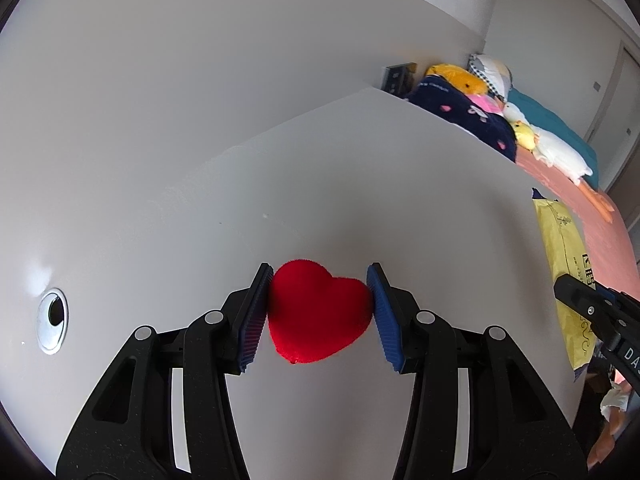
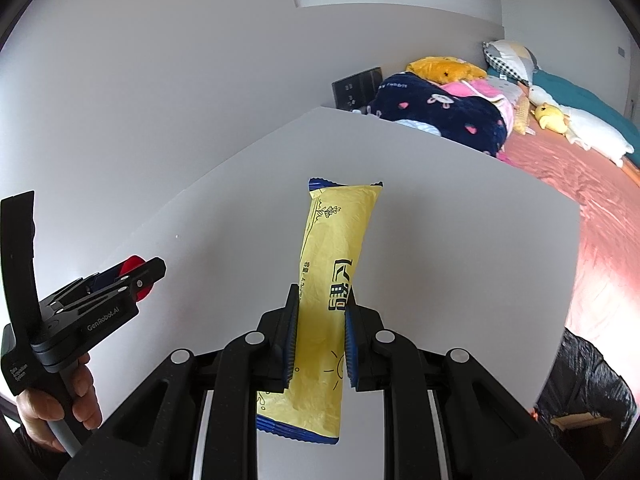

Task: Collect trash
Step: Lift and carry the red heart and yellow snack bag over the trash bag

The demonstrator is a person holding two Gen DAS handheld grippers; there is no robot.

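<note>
Yellow wrapper [image 2: 334, 280] pinched by right gripper [image 2: 320, 332], red heart [image 1: 318, 314] by left gripper [image 1: 318, 312], above bare white desk [image 1: 360, 180].

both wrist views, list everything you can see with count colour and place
red heart: 1, red, fuzzy, between the left tongs' pads
yellow wrapper: 1, yellow with blue ends, clamped in the right tongs
table: 1, white, under both tongs
cable grommet: 1, silver, table's left side
bed: 1, pink sheet, past the table's right edge
dark blanket: 1, navy with pink hearts, on the bed
plush toys: several, yellow and white, on the bed
pillow: 1, checked, head of the bed
left tongs: 1, black, blue pads
right tongs: 1, black, blue pads
hand: 1, gripping the left tongs' handle
</note>
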